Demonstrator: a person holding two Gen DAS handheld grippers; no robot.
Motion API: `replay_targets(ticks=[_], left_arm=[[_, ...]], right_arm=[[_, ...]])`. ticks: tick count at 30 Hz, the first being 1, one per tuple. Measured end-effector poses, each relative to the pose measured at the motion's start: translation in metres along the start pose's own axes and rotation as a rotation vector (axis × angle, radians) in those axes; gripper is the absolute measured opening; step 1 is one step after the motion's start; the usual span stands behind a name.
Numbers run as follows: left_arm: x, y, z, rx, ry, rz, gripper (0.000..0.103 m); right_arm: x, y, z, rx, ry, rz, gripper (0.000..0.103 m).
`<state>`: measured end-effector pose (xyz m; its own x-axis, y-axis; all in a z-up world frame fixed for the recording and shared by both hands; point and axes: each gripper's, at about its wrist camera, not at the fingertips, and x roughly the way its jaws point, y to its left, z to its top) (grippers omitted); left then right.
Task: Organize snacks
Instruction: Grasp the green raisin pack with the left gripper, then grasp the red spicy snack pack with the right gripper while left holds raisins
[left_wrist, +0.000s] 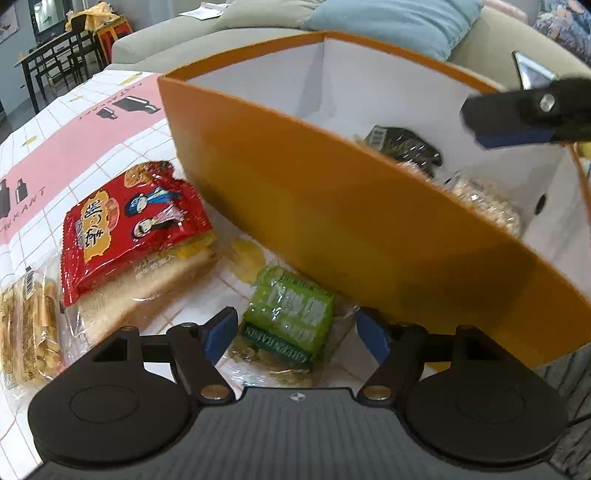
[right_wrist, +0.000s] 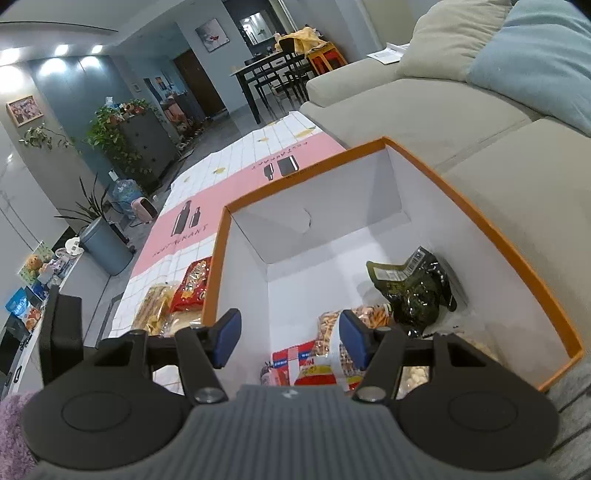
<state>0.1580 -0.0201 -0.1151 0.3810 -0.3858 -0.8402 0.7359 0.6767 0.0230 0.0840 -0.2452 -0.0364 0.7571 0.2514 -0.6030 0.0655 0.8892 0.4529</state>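
Note:
An orange box (left_wrist: 295, 206) with white inside stands on the table; it also shows in the right wrist view (right_wrist: 498, 240). In it lie a dark green packet (right_wrist: 417, 288), a red and white snack pack (right_wrist: 306, 365) and a bag of pale puffs (left_wrist: 487, 203). My left gripper (left_wrist: 297, 332) is open, low over the table, its fingers on either side of a green raisin packet (left_wrist: 291, 317) beside the box. My right gripper (right_wrist: 288, 339) is open and empty above the box's near end; it shows blurred in the left wrist view (left_wrist: 517, 118).
A red snack bag (left_wrist: 133, 221) lies on wrapped sliced bread (left_wrist: 147, 284), with a pack of golden biscuits (left_wrist: 29, 325) at the left. The checked pink and white tablecloth (right_wrist: 229, 192) stretches beyond. A grey sofa (right_wrist: 443, 110) runs along the box's far side.

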Motion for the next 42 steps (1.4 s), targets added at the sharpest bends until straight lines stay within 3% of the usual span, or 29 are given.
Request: replay_targets(ticks=[2,4,9,18,26,29,32,42], left_arm=[[0.009,0.0,-0.001,0.007,0.022,0.033,0.089],[0.01,0.005,-0.003,-0.022,0.008,0.016,0.089],[0.004,0.01,-0.006,-0.07,-0.018,0.024,0.071],[-0.018,0.008,-0.02,-0.099,0.0,0.038,0.066],[-0.054,0.028,-0.03,-0.259,-0.059,0.068,0.062],[-0.058,0.044,-0.027,-0.346,-0.042,0.095,0.062],[-0.074,0.058,-0.033,-0.411,-0.096,0.097,0.062],[-0.118,0.093,-0.049,-0.573,-0.222,0.125,0.062]], right_arm=[[0.001,-0.001,0.001,0.008,0.001,0.012,0.058],[0.002,-0.001,0.002,0.003,0.005,0.017,0.058],[0.004,-0.001,0.005,-0.015,0.004,0.026,0.058],[0.004,-0.005,0.008,-0.008,-0.005,0.03,0.058],[0.003,0.006,0.005,-0.05,-0.011,0.031,0.058],[0.004,0.013,0.005,-0.075,-0.016,0.028,0.058],[0.003,0.023,0.004,-0.096,-0.016,0.057,0.058],[-0.003,0.079,-0.01,-0.332,-0.031,0.101,0.057]])
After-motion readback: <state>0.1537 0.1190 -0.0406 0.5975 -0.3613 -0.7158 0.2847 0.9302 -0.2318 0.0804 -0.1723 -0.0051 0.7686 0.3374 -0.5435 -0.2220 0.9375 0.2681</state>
